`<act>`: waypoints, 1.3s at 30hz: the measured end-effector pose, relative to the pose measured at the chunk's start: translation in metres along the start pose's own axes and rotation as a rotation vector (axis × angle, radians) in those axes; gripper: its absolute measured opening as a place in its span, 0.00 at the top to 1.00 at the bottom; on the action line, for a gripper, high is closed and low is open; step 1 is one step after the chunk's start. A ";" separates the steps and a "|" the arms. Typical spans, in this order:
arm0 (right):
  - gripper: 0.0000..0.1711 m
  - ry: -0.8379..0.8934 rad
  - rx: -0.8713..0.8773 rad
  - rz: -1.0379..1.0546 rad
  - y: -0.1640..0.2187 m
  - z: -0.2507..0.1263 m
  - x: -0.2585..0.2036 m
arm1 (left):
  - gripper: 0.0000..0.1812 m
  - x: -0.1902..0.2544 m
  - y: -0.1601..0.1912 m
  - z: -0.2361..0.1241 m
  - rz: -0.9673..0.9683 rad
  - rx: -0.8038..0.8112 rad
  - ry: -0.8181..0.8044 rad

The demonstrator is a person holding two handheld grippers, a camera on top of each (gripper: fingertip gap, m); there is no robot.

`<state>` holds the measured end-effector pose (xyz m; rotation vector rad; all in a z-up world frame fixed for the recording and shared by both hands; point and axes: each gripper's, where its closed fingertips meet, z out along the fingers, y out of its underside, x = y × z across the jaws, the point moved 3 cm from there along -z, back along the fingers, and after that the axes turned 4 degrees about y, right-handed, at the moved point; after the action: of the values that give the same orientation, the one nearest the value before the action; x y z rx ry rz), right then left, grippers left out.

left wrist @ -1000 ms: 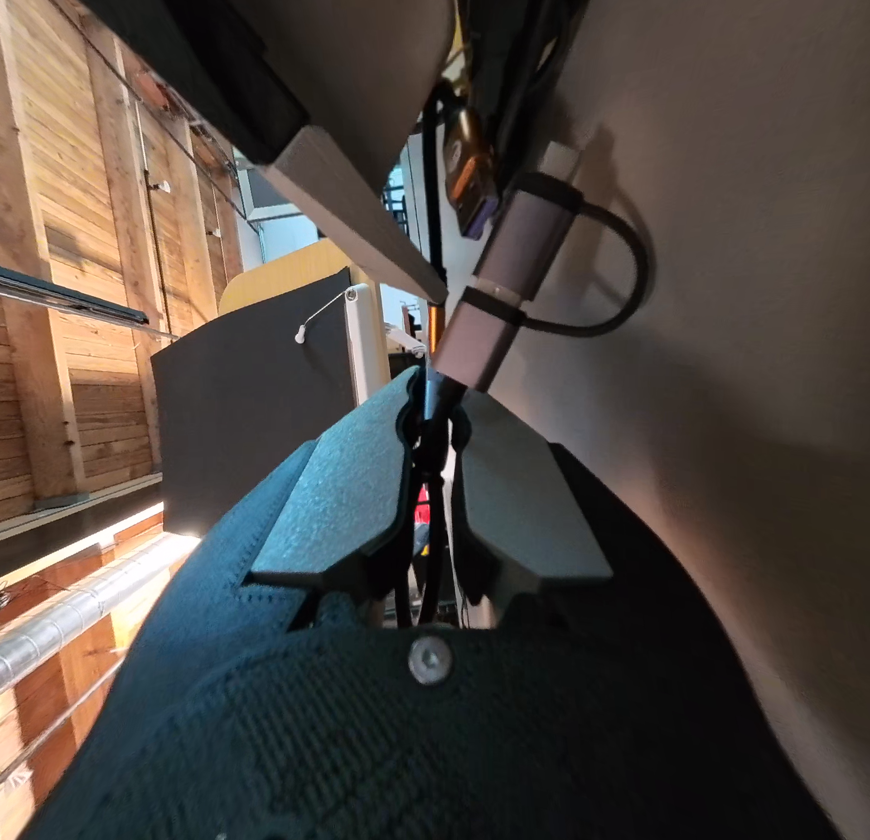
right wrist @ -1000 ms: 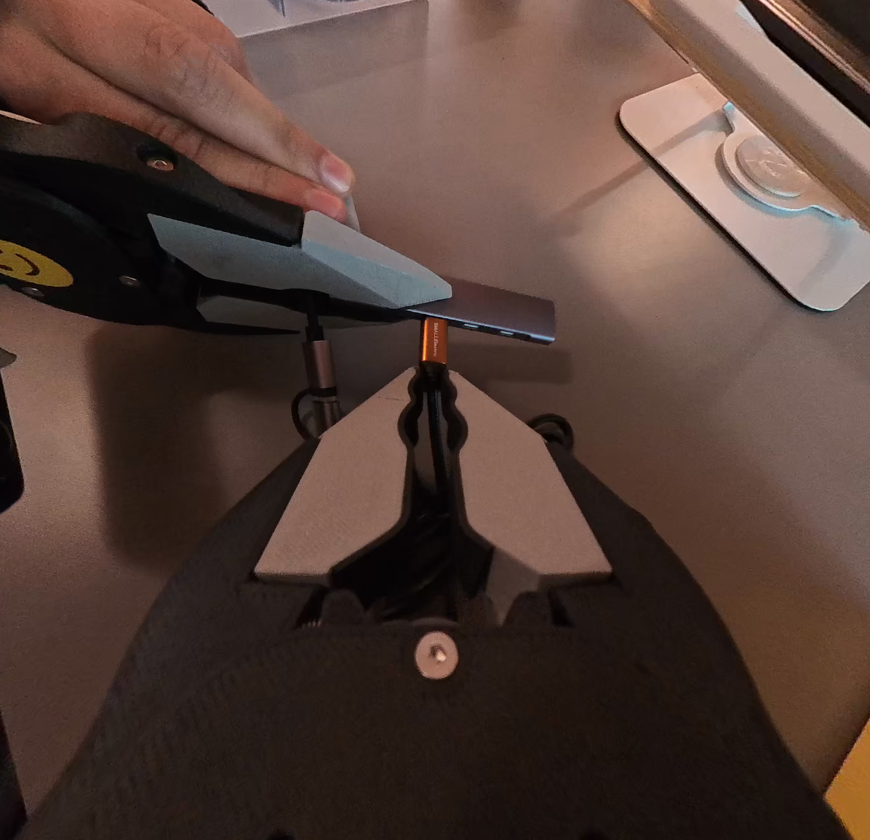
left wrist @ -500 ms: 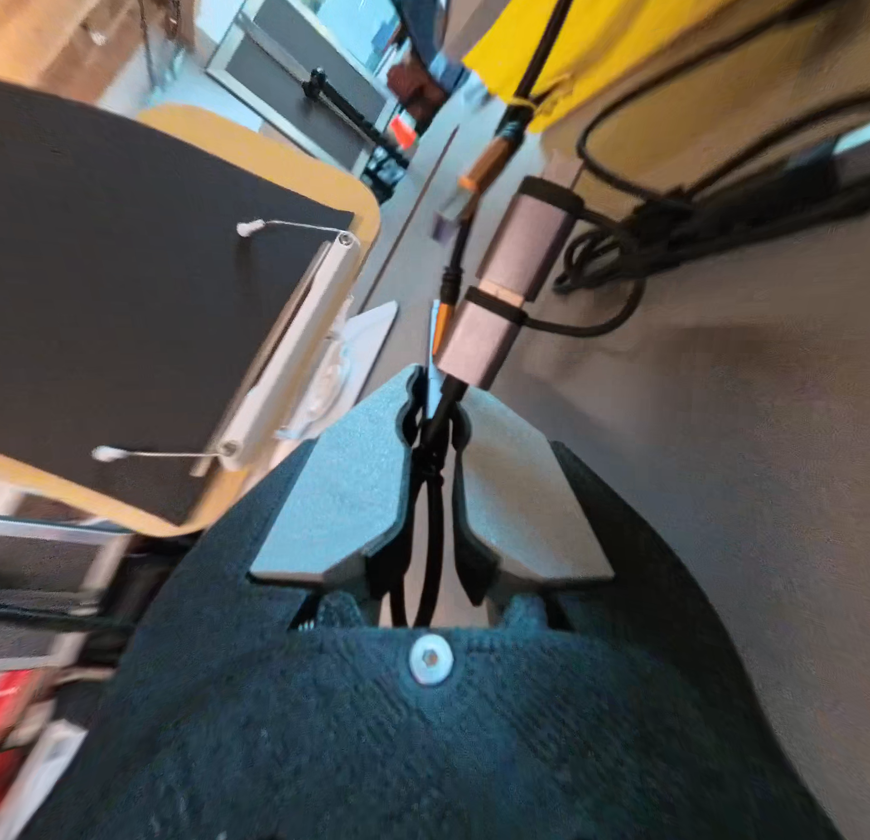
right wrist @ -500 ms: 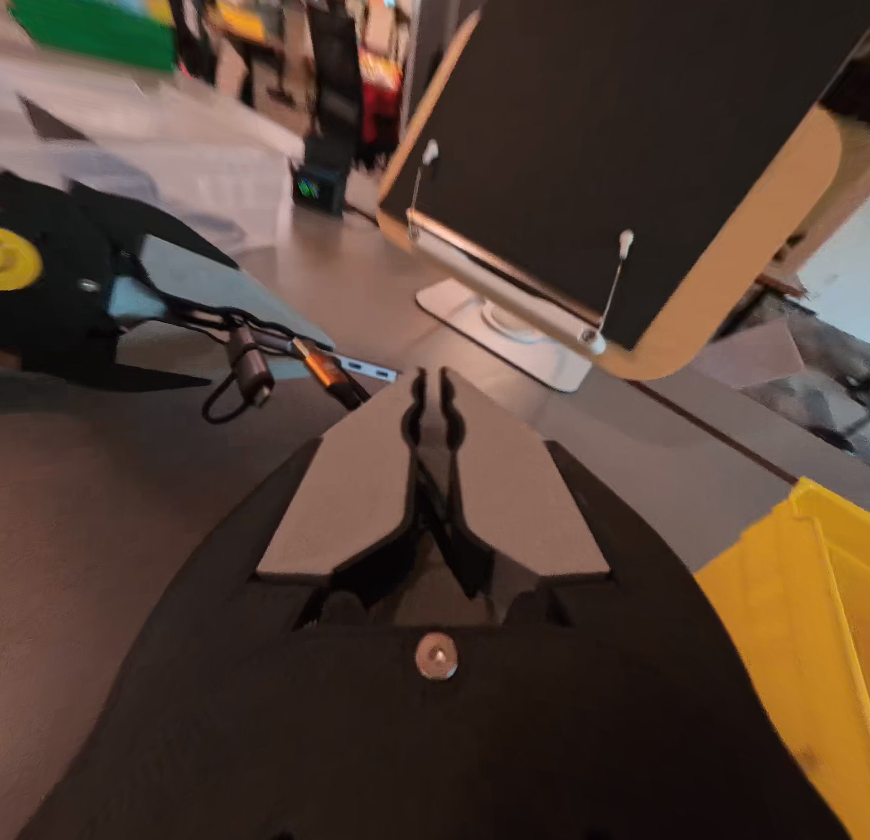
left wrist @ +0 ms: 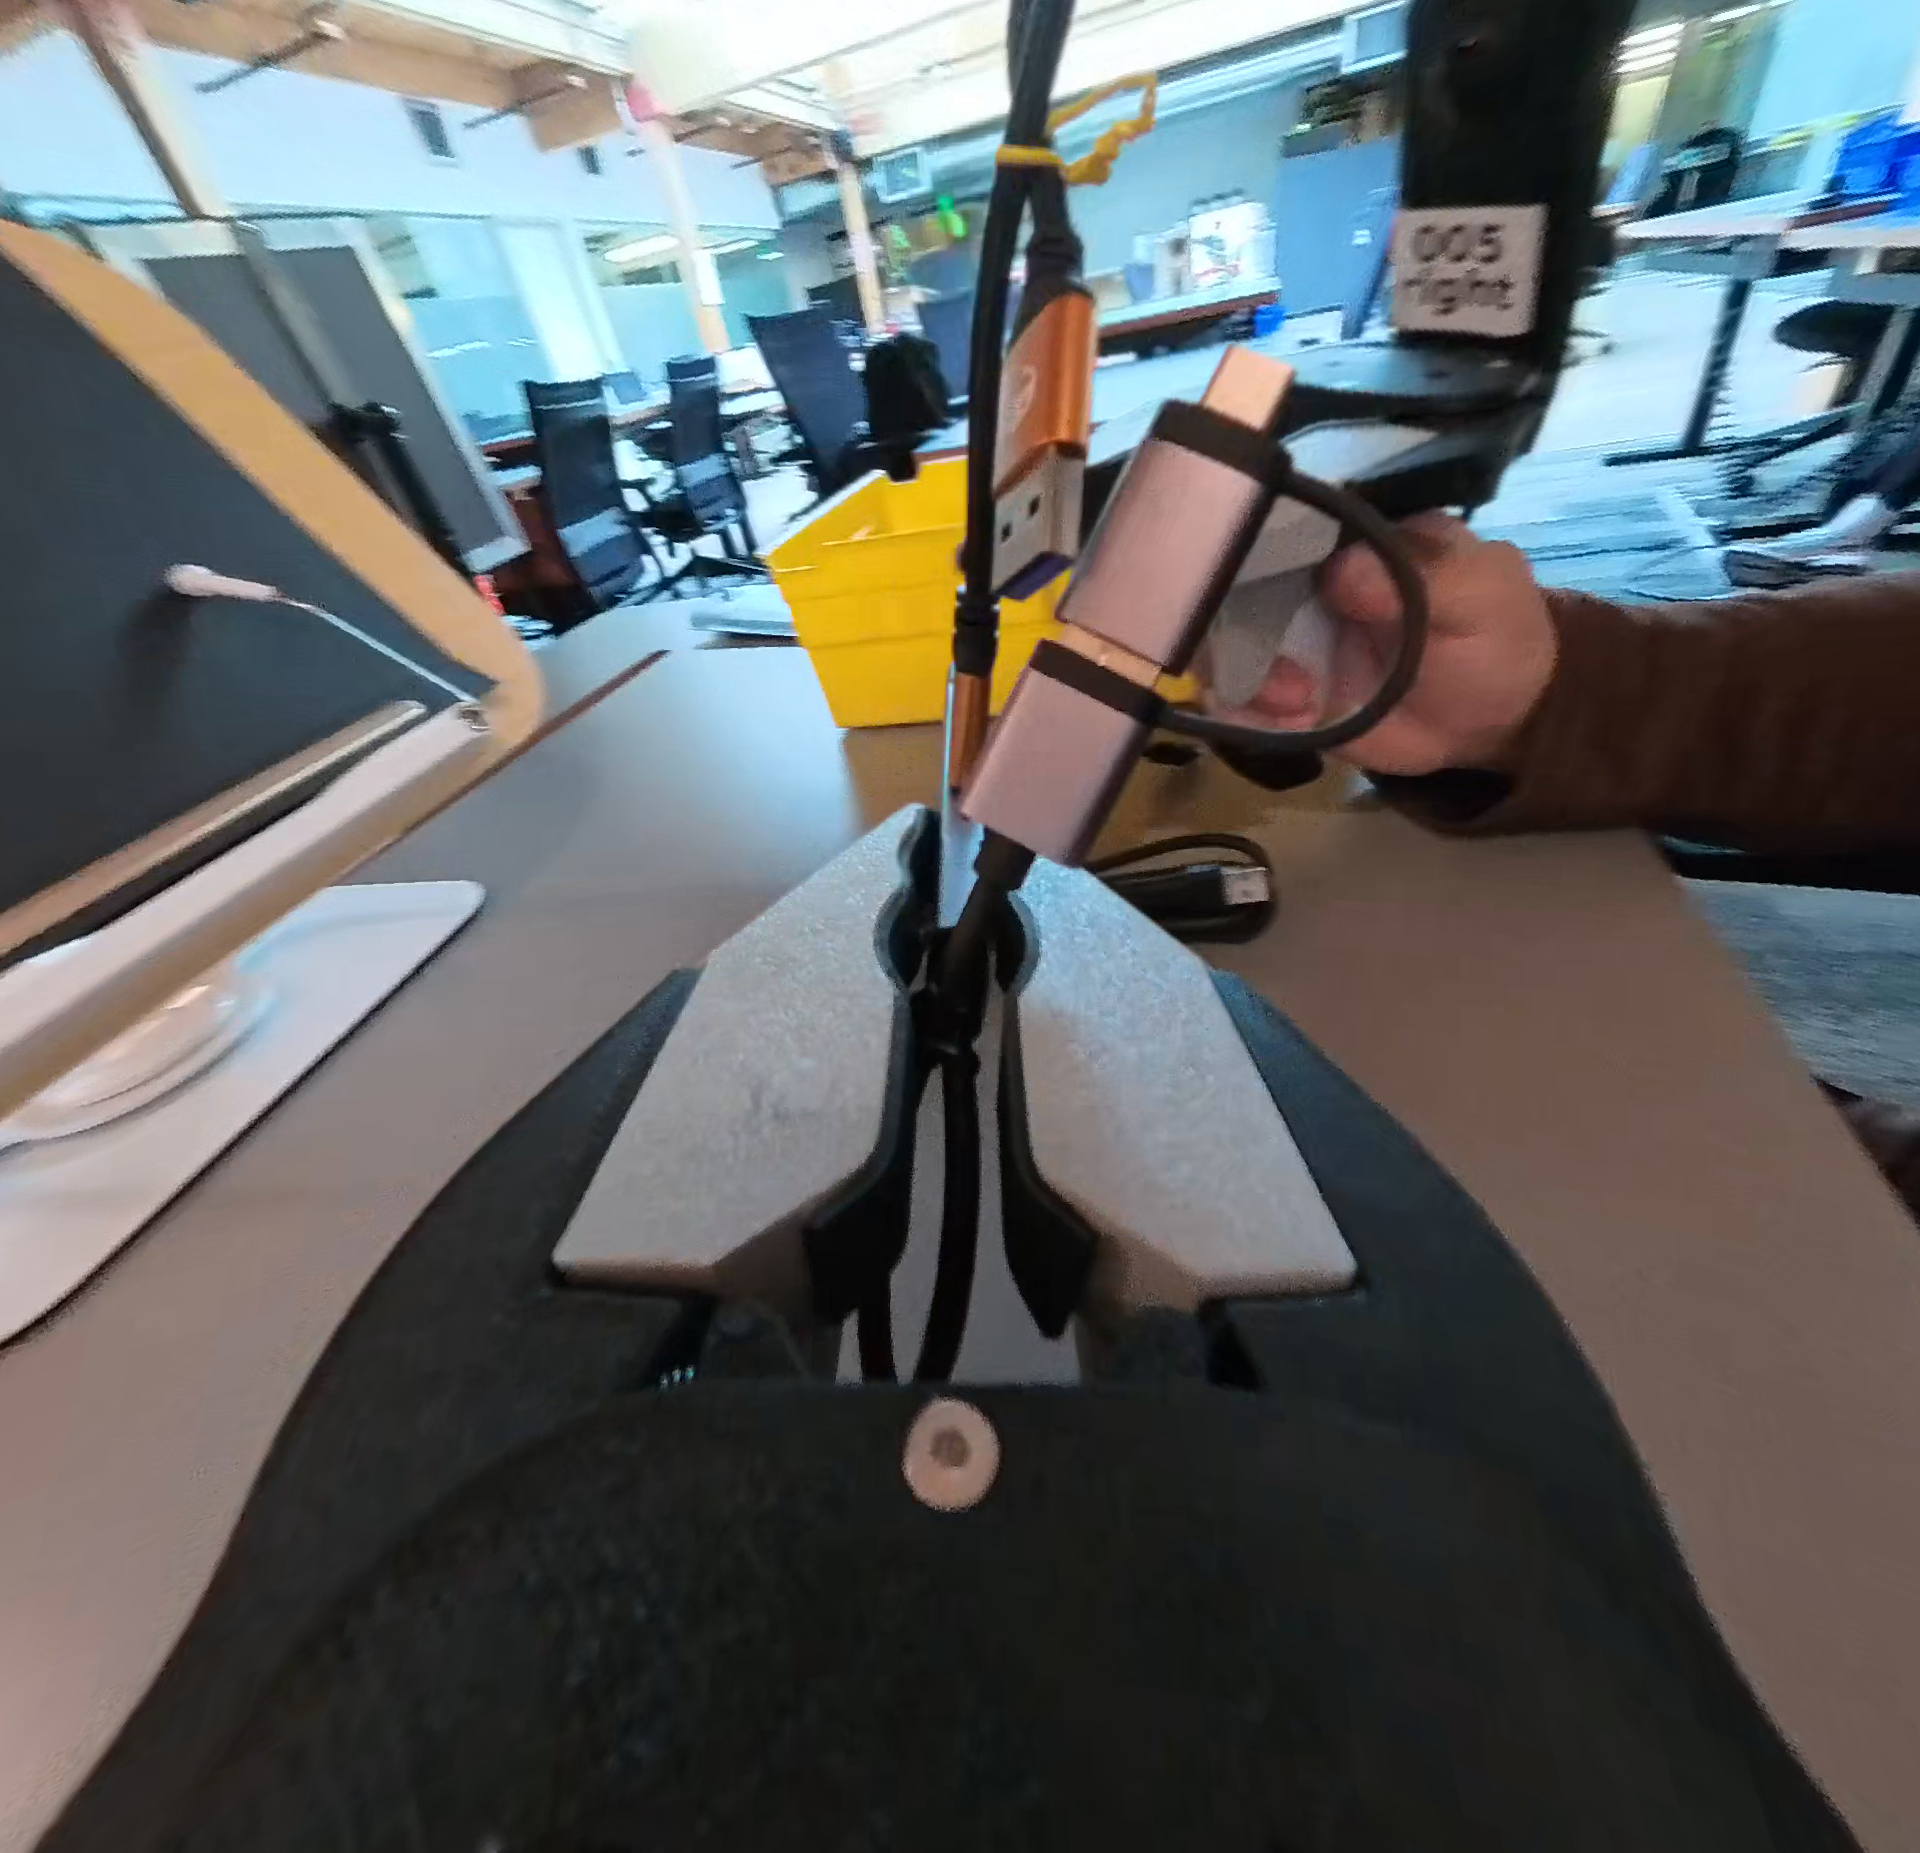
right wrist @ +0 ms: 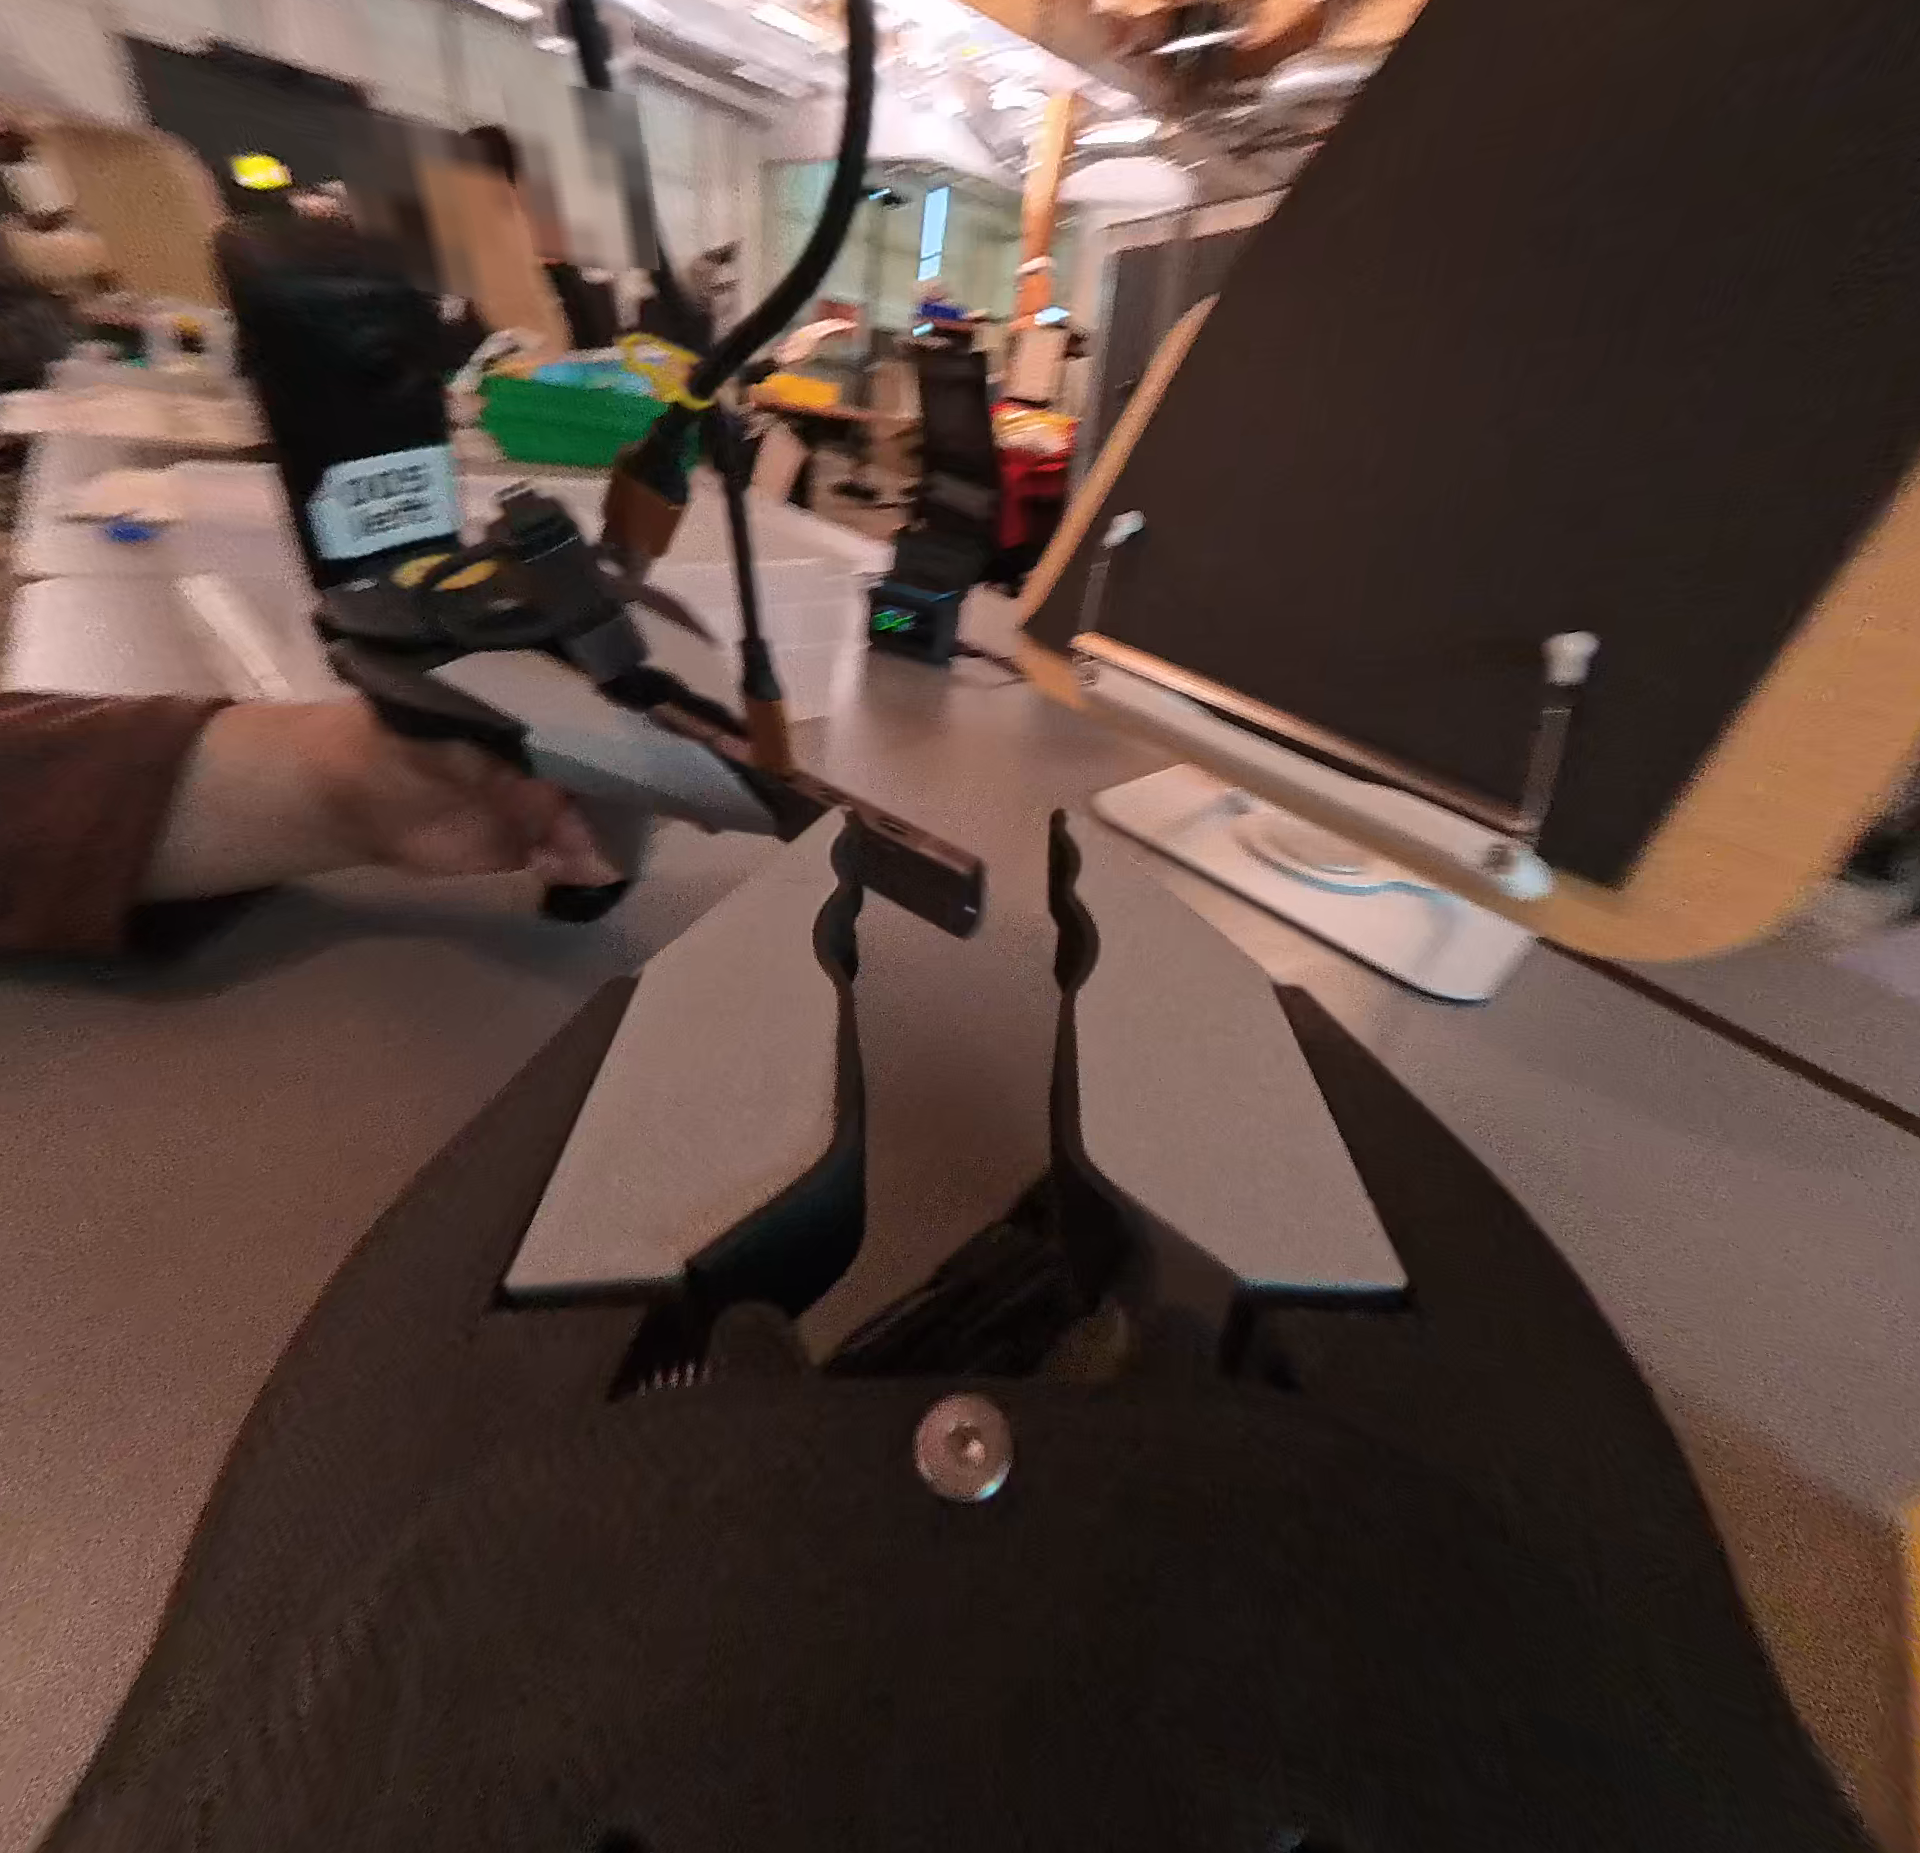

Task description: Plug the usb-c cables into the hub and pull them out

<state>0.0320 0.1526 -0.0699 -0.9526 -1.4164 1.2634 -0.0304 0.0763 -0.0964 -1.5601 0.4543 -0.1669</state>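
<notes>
I am pinching the hub (right wrist: 894, 863) in my left gripper (left wrist: 961, 884), an orange-plugged cable (right wrist: 767, 728) sticking up from it; my right gripper (right wrist: 951, 868) is gaping empty beside it.

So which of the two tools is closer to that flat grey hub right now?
Left. The left tool is shut on the hub, clamping one end. The right tool is open and empty, and the hub's free end sits close in front of its tips.
</notes>
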 end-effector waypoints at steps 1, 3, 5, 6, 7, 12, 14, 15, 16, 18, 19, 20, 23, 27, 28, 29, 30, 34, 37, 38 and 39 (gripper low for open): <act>0.78 -0.048 -0.015 0.007 0.002 0.003 -0.007 | 0.96 0.004 0.001 0.001 -0.009 -0.001 0.033; 0.76 -0.136 -0.028 0.013 0.005 0.005 -0.020 | 0.97 0.014 0.002 0.003 -0.030 -0.008 0.103; 0.76 -0.217 -0.066 0.020 0.011 0.007 -0.032 | 0.97 0.020 0.001 0.004 -0.036 0.000 0.144; 0.76 -0.242 -0.088 0.012 0.015 0.009 -0.036 | 0.97 0.023 0.000 0.004 -0.041 0.006 0.170; 0.79 -0.258 -0.105 -0.004 0.017 0.010 -0.041 | 0.97 0.028 0.000 0.004 -0.050 0.004 0.202; 0.93 -0.262 -0.119 -0.113 0.016 0.006 -0.045 | 0.89 0.026 -0.001 0.005 -0.095 0.006 0.179; 0.94 -0.198 -0.112 -0.154 0.012 0.004 -0.038 | 0.82 0.012 -0.001 0.006 -0.104 0.020 0.065; 0.95 -0.155 -0.098 -0.169 0.009 0.002 -0.032 | 0.81 0.004 0.000 0.004 -0.108 0.018 0.008; 0.95 -0.115 -0.082 -0.173 0.004 -0.001 -0.026 | 0.81 -0.004 0.001 0.002 -0.115 0.018 -0.047; 0.96 -0.034 -0.043 -0.169 -0.008 -0.009 -0.013 | 0.82 -0.019 0.004 -0.003 -0.149 0.013 -0.138; 0.97 0.029 -0.023 -0.183 -0.016 -0.015 -0.005 | 0.84 -0.026 0.006 -0.006 -0.172 0.007 -0.171; 0.97 0.120 -0.014 -0.205 -0.024 -0.021 0.007 | 0.88 -0.029 0.007 -0.007 -0.191 0.001 -0.179; 0.97 0.337 0.004 -0.251 -0.055 -0.048 0.044 | 0.92 -0.033 0.009 -0.008 -0.223 -0.006 -0.187; 0.97 0.541 -0.065 -0.267 -0.093 -0.085 0.102 | 0.93 -0.030 0.011 -0.006 -0.200 -0.038 -0.190; 0.97 0.596 -0.085 -0.282 -0.099 -0.095 0.119 | 0.93 -0.029 0.011 -0.005 -0.192 -0.045 -0.192; 0.97 0.649 -0.121 -0.293 -0.102 -0.104 0.135 | 0.94 -0.029 0.012 -0.005 -0.186 -0.052 -0.192; 0.97 0.697 -0.165 -0.306 -0.102 -0.113 0.150 | 0.94 -0.028 0.013 -0.004 -0.180 -0.061 -0.193; 0.97 0.826 -0.355 -0.384 -0.083 -0.134 0.199 | 0.95 -0.028 0.014 -0.004 -0.181 -0.078 -0.194; 0.97 0.826 -0.568 -0.357 -0.041 -0.138 0.221 | 0.95 -0.029 0.015 -0.005 -0.189 -0.080 -0.197; 0.97 0.816 -0.660 -0.327 -0.022 -0.139 0.226 | 0.95 -0.029 0.015 -0.005 -0.192 -0.080 -0.196; 0.96 0.806 -0.755 -0.287 -0.003 -0.141 0.230 | 0.95 -0.029 0.015 -0.005 -0.195 -0.082 -0.196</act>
<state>0.1191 0.4050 -0.0324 -1.4665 -1.2786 0.0317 -0.0617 0.0833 -0.1060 -1.6818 0.1563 -0.1446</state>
